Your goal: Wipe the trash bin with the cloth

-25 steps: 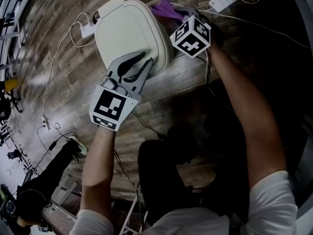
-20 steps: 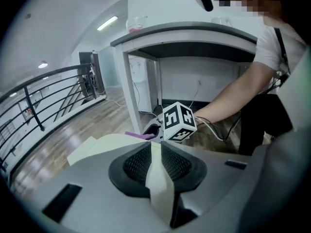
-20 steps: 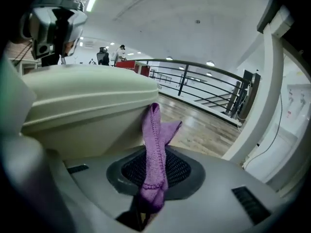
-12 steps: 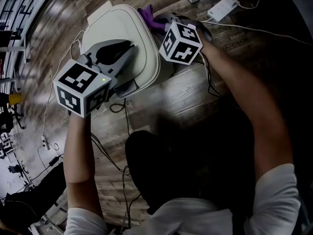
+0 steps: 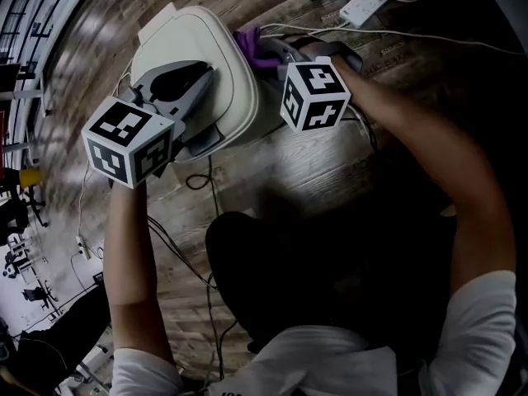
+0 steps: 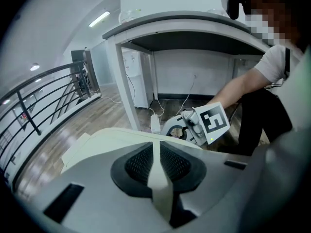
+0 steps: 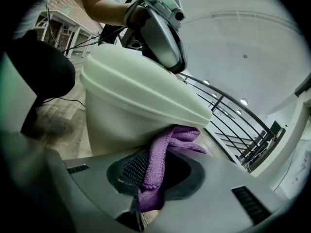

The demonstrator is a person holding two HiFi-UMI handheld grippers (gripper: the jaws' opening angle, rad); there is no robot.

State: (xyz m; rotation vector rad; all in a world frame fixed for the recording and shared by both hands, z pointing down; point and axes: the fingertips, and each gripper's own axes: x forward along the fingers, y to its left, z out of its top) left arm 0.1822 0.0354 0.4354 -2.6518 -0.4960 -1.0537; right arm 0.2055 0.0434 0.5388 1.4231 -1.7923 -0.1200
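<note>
so the cream trash bin is parked on the wood floor with its lid down; the left tongs are laid over the top of the lid from its near-left side; they've just been squeezed closer, and a thin cream strip of the lid is pinched between them, pads nearly pressed together; the purple cloth is clamped in the right tongs and pushed up against the bin's side wall, tucked right under the lid's overhanging rim, on the far-right side in the head view; a loose fold is left sticking out past the tips; a white power strip is seen on the floor beyond the bin, apart from it
</note>
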